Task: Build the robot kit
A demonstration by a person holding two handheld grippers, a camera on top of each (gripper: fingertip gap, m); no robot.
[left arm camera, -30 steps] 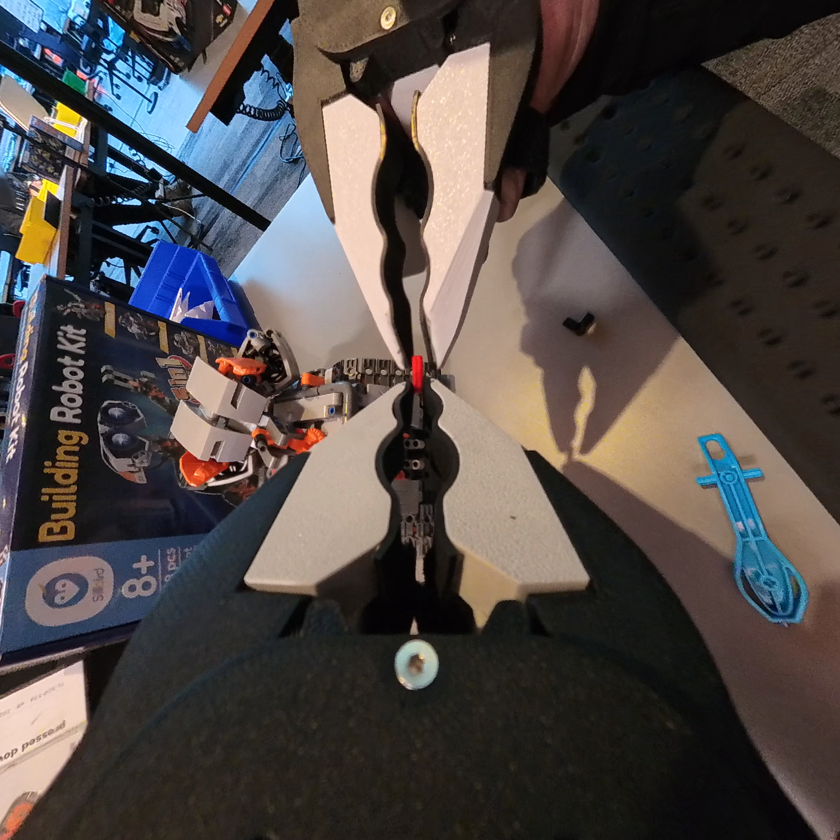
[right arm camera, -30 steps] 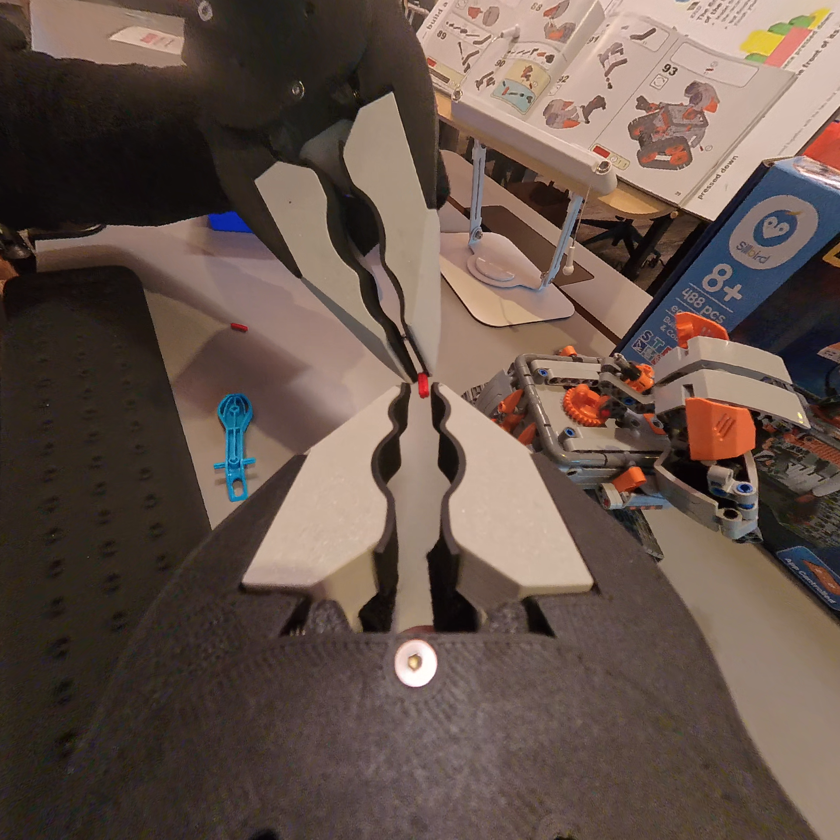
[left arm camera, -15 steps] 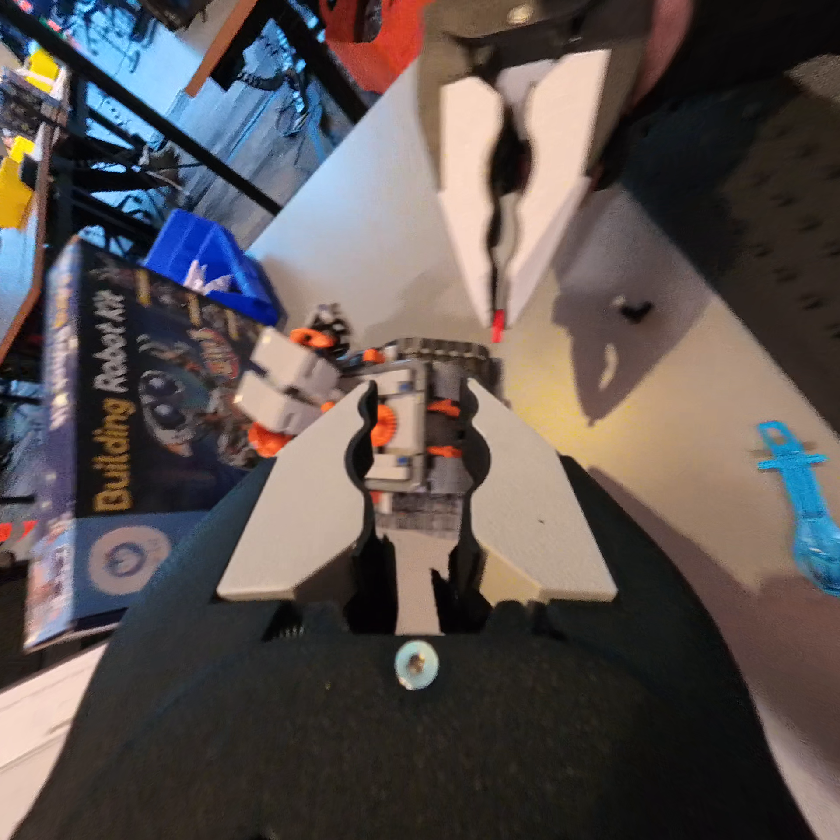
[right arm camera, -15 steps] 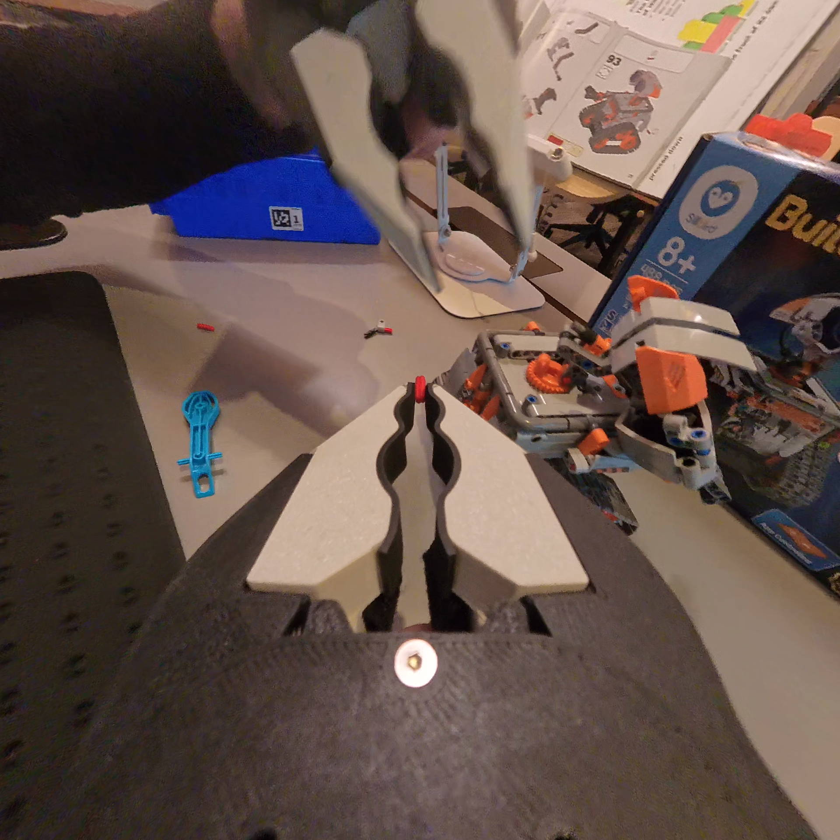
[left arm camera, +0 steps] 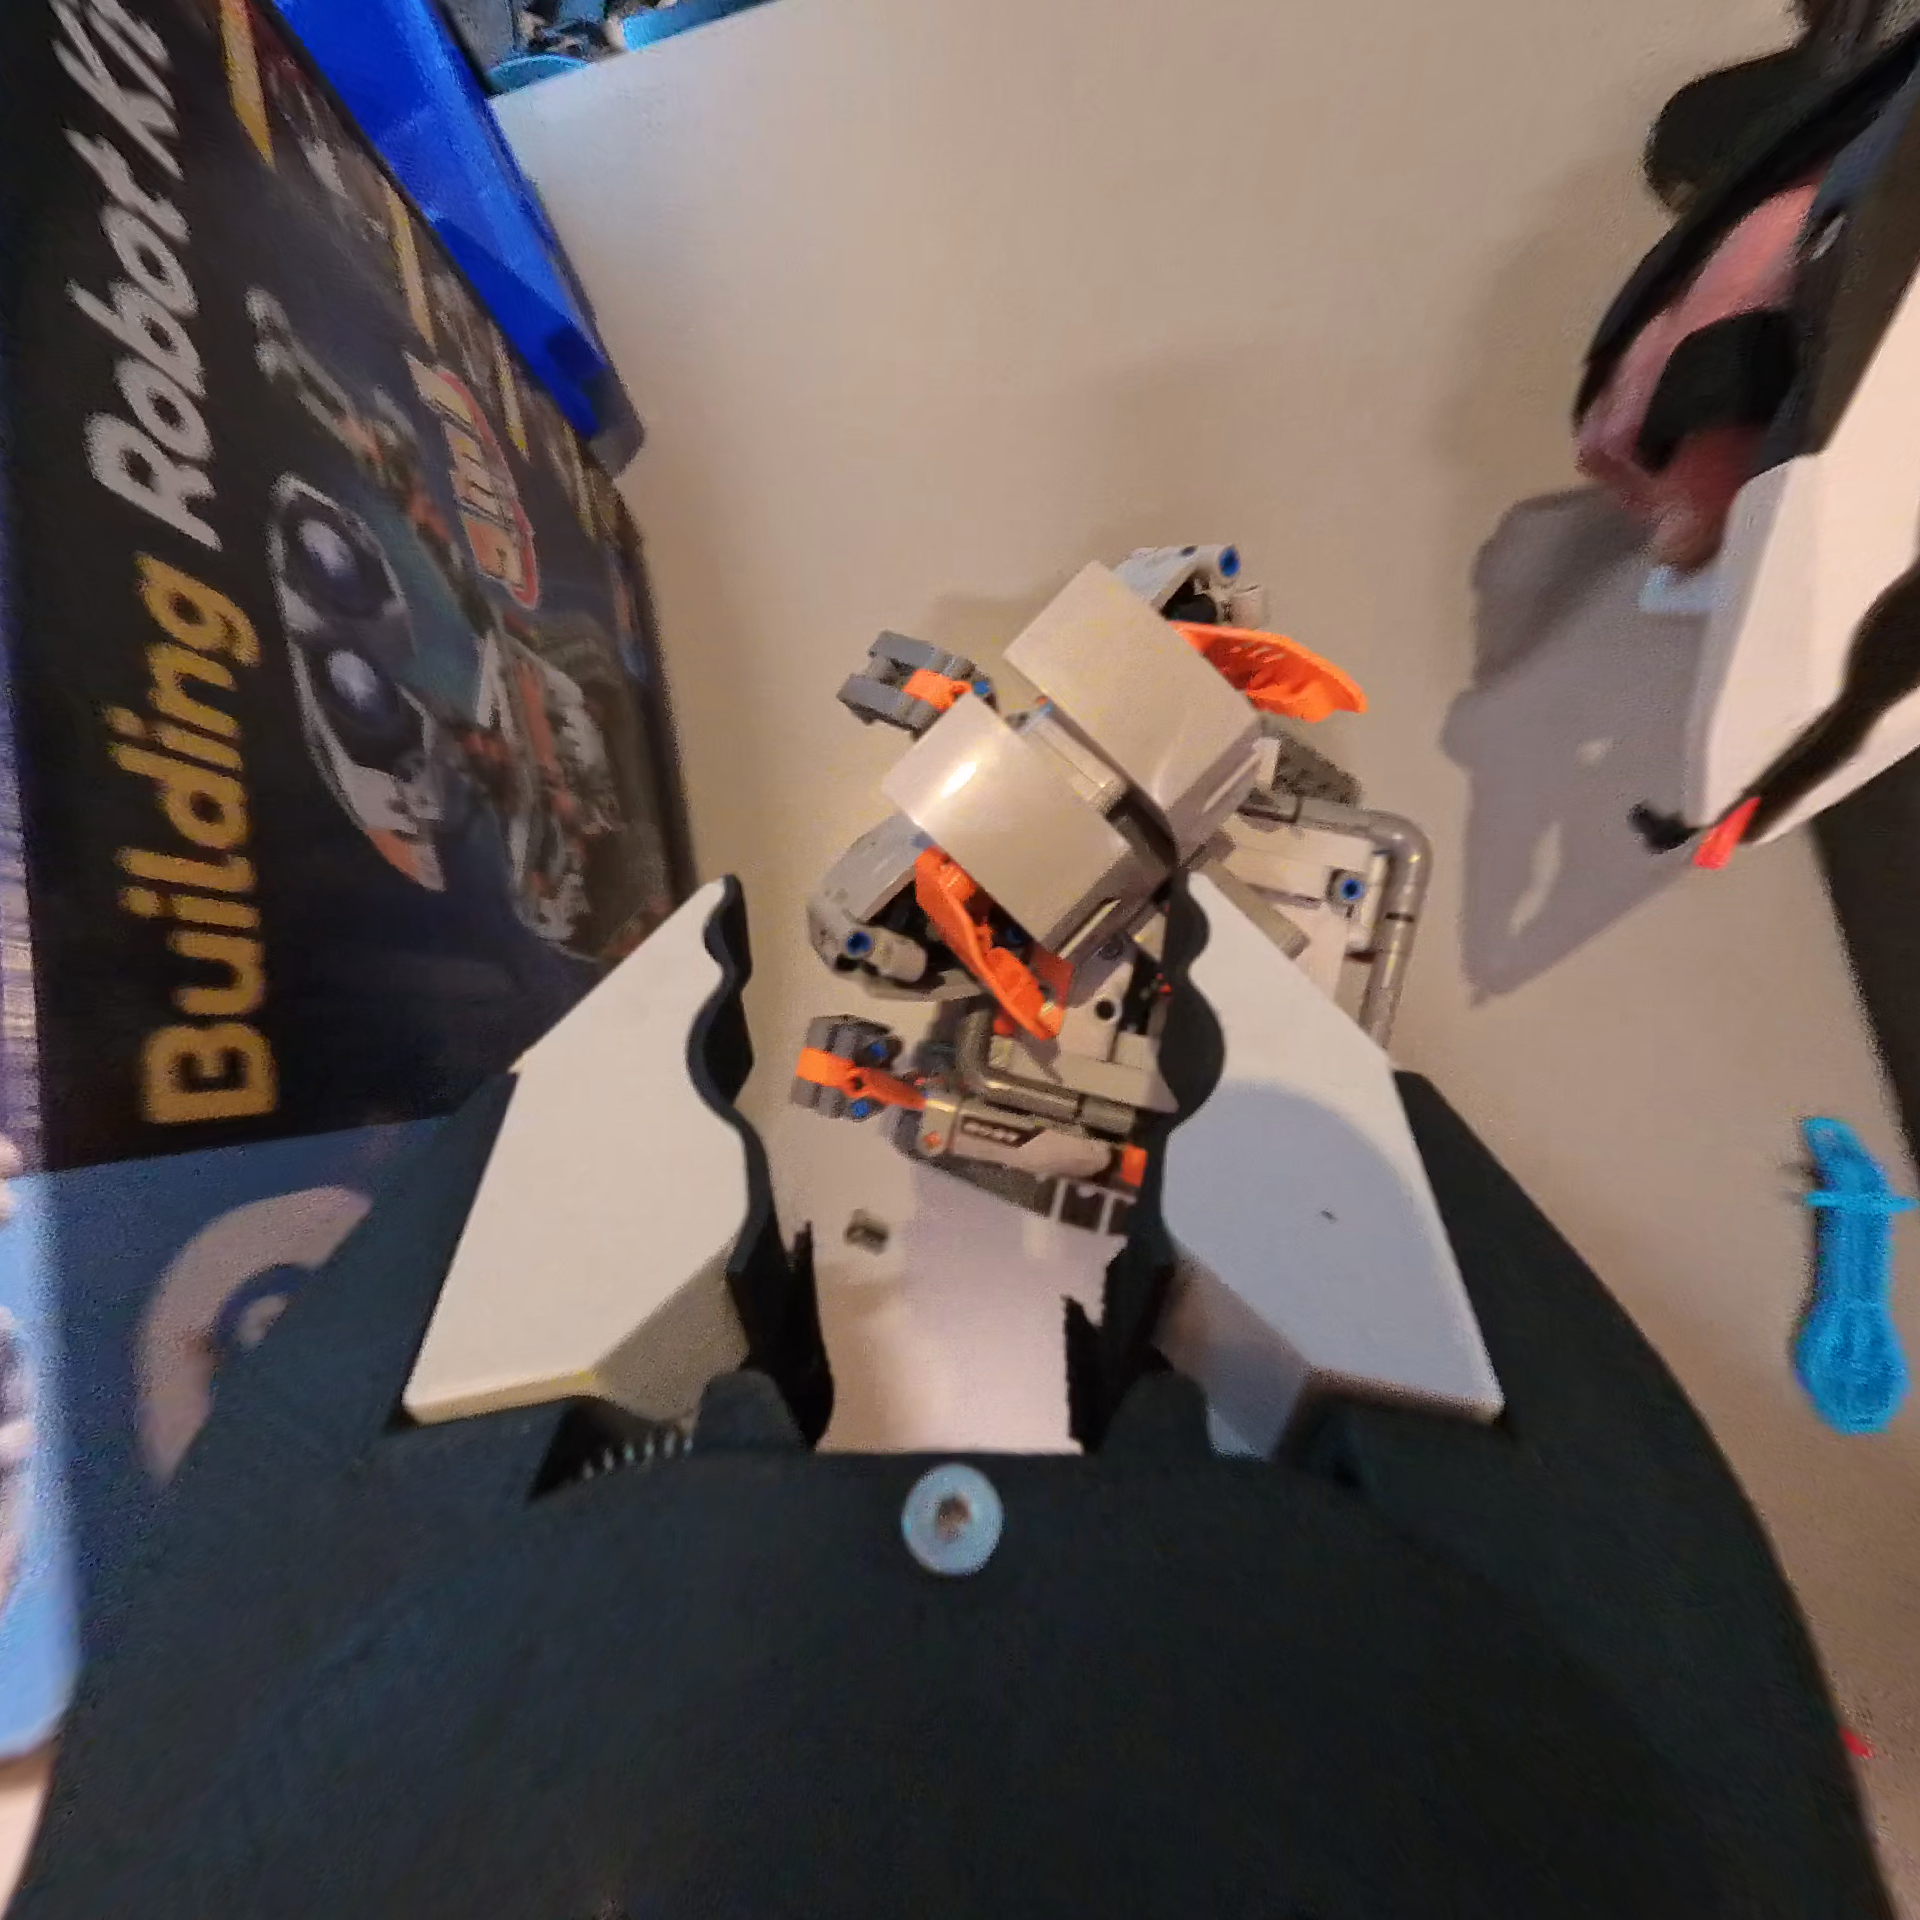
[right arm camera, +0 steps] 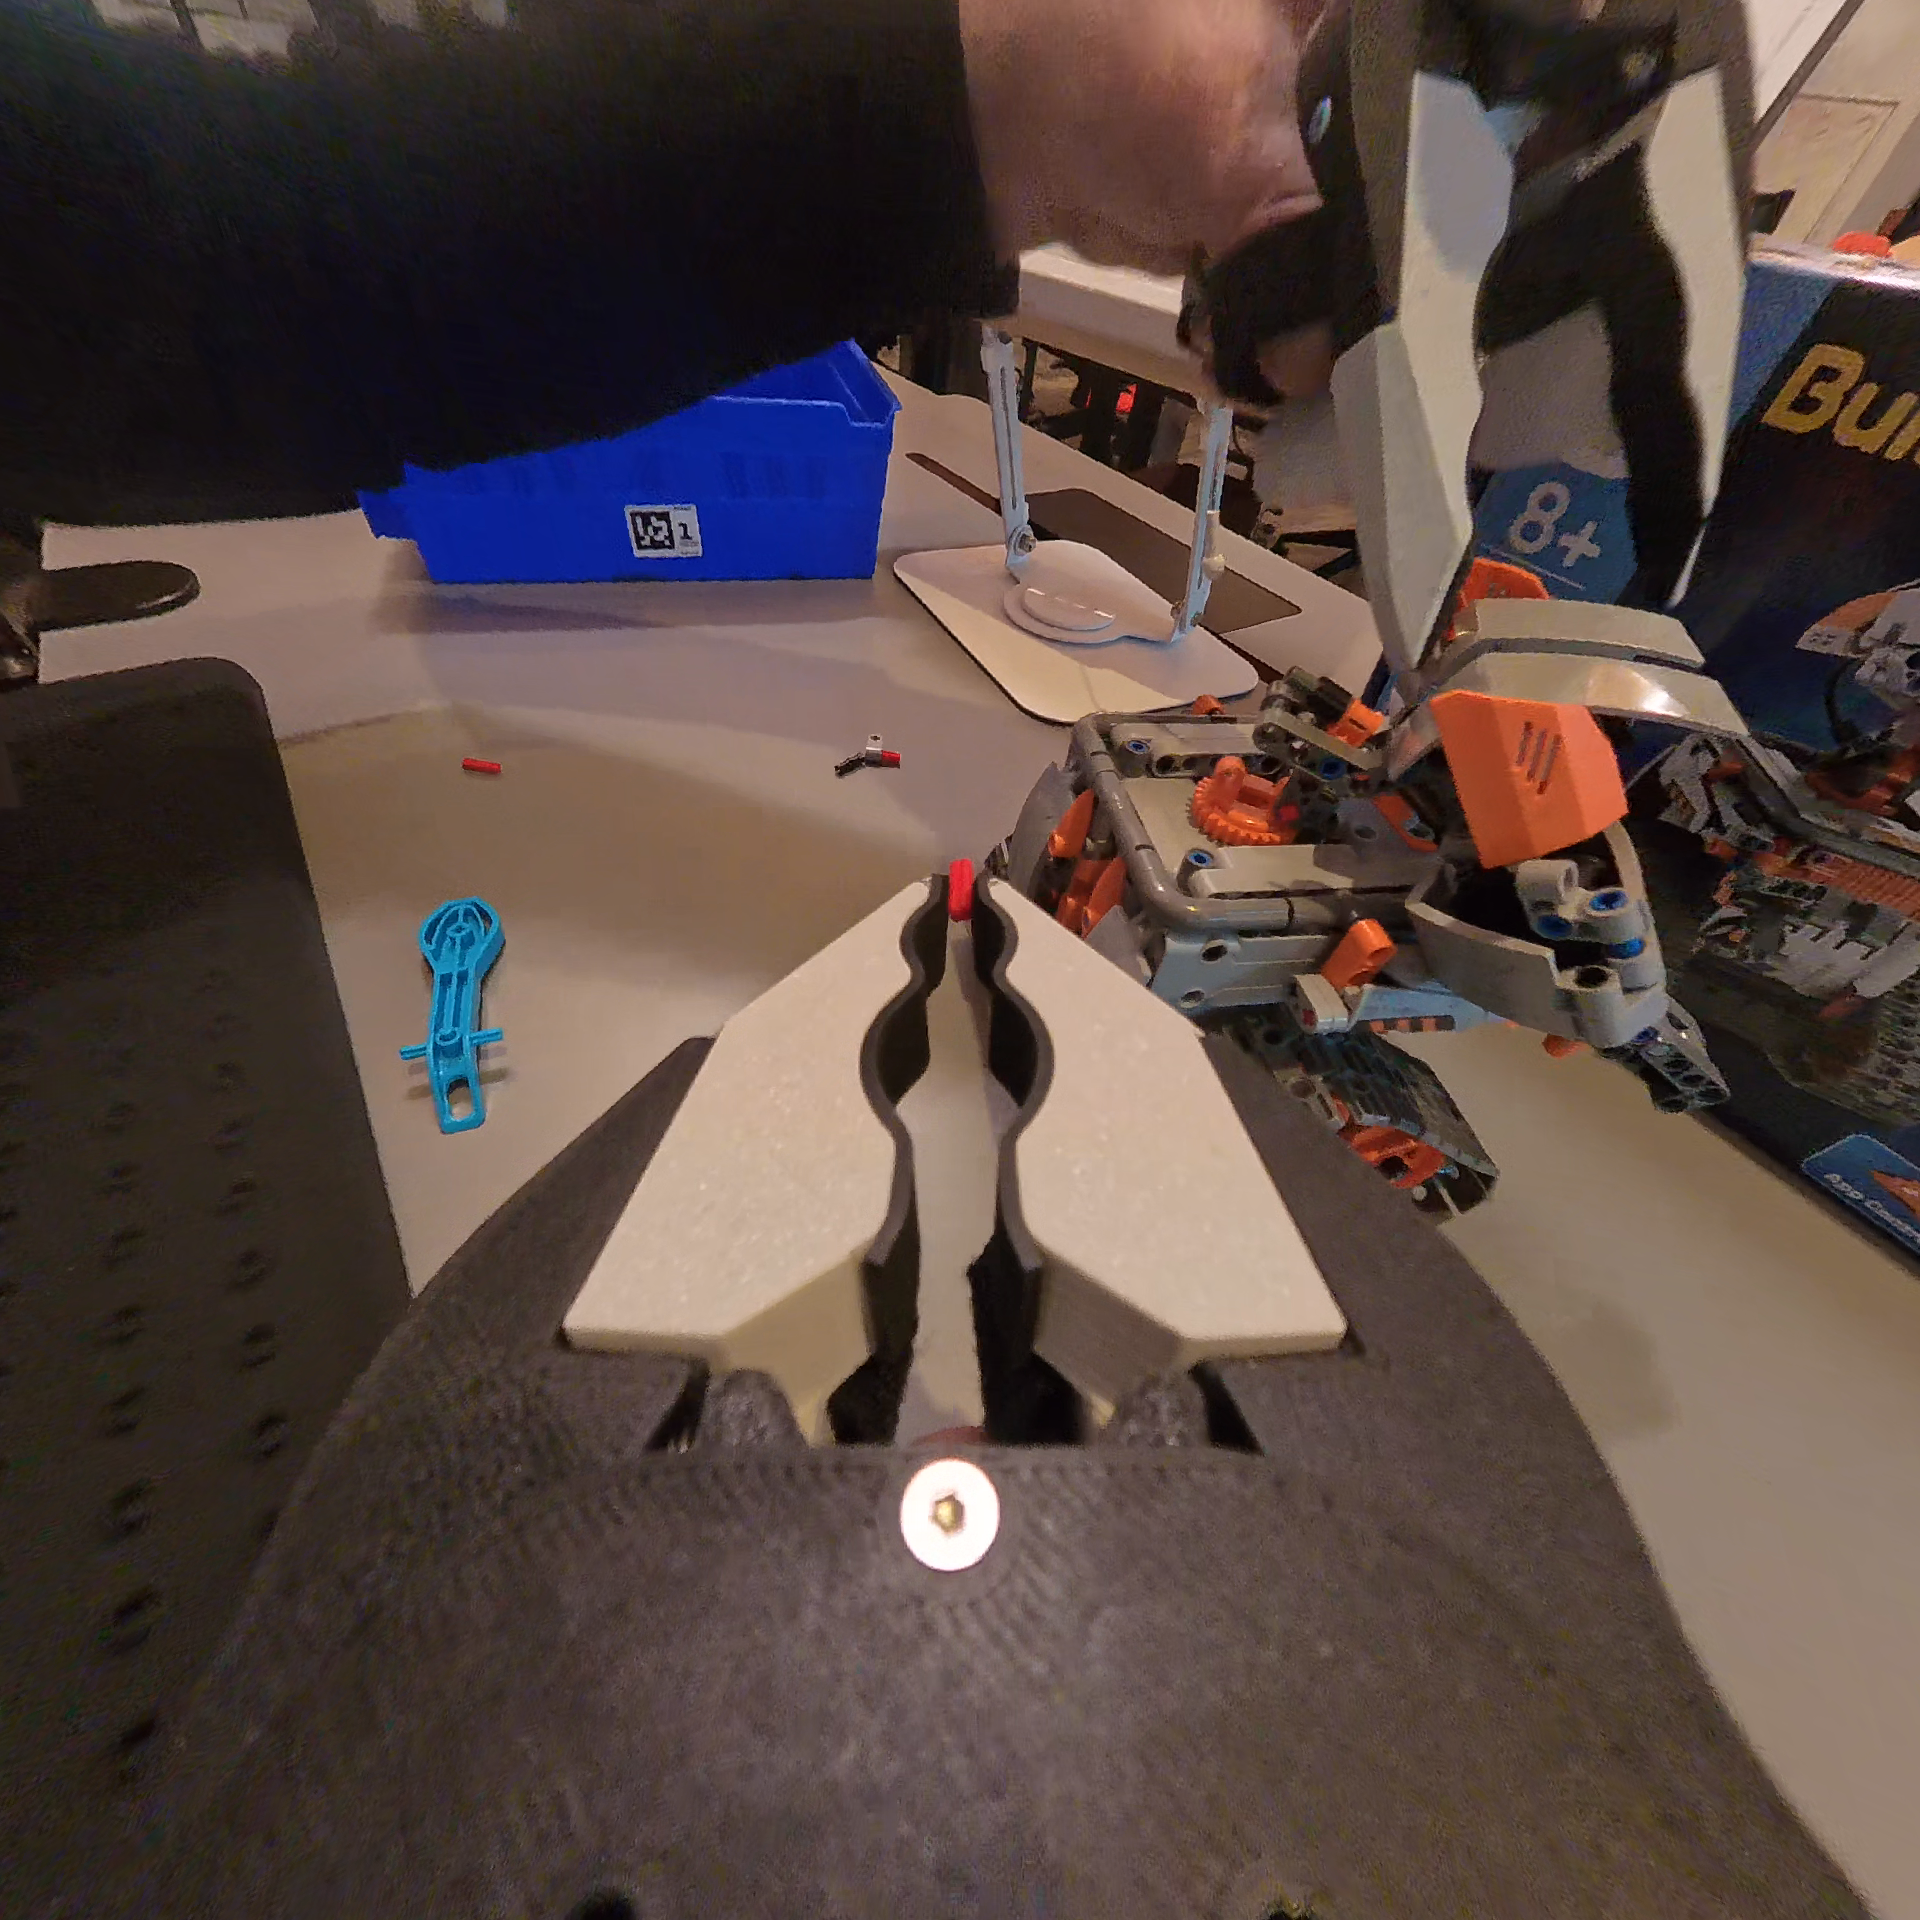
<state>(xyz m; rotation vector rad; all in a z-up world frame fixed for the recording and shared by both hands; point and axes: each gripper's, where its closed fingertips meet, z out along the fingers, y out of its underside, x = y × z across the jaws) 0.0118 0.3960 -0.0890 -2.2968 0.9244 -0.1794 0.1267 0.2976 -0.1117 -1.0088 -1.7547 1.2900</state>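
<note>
Red pin (right arm camera: pixel 958 891) pinched at the closed right gripper (right arm camera: pixel 961 904) tips, just left of the grey-and-orange brick robot (right arm camera: pixel 1340 914), not yet seated. Left gripper (left arm camera: pixel 966 925) spread wide, empty, straddling that robot's top.

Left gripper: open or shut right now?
Open. Left gripper shows a wide gap between its fingers, with the model seen through it; nothing pinched.
</note>
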